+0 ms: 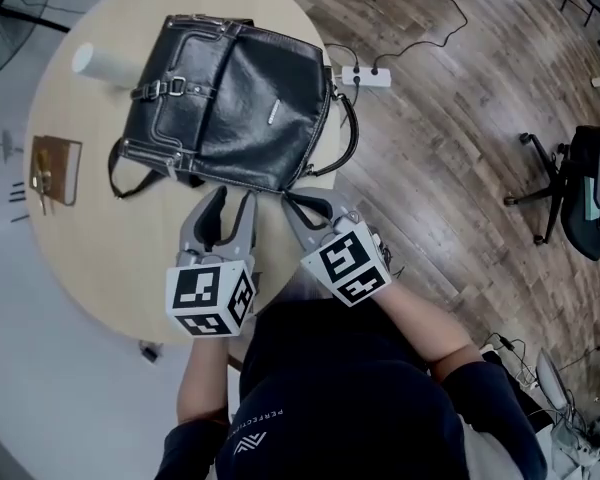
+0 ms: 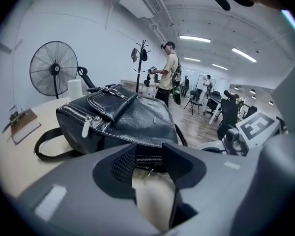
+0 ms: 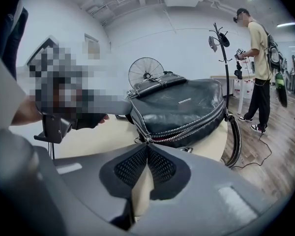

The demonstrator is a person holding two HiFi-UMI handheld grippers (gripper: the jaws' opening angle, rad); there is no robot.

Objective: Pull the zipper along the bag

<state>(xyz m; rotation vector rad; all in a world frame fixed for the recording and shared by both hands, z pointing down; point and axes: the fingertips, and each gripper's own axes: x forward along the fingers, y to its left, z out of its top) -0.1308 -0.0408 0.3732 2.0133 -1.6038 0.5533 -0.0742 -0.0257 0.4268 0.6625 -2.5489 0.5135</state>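
A black leather bag lies on the round wooden table. My left gripper stands open at the bag's near edge. In the left gripper view the zippered edge shows in the gap of the left gripper, and the pads are not pressing on it. My right gripper is shut at the bag's near right corner. The right gripper view shows the right gripper pinched together on the zipper pull. From there the zipper runs off to the right, with red lining showing along it.
A white cylinder and a brown clipboard sit on the table's left side. The bag's strap loops out to the left. A power strip lies on the floor, an office chair stands right. A person stands farther off.
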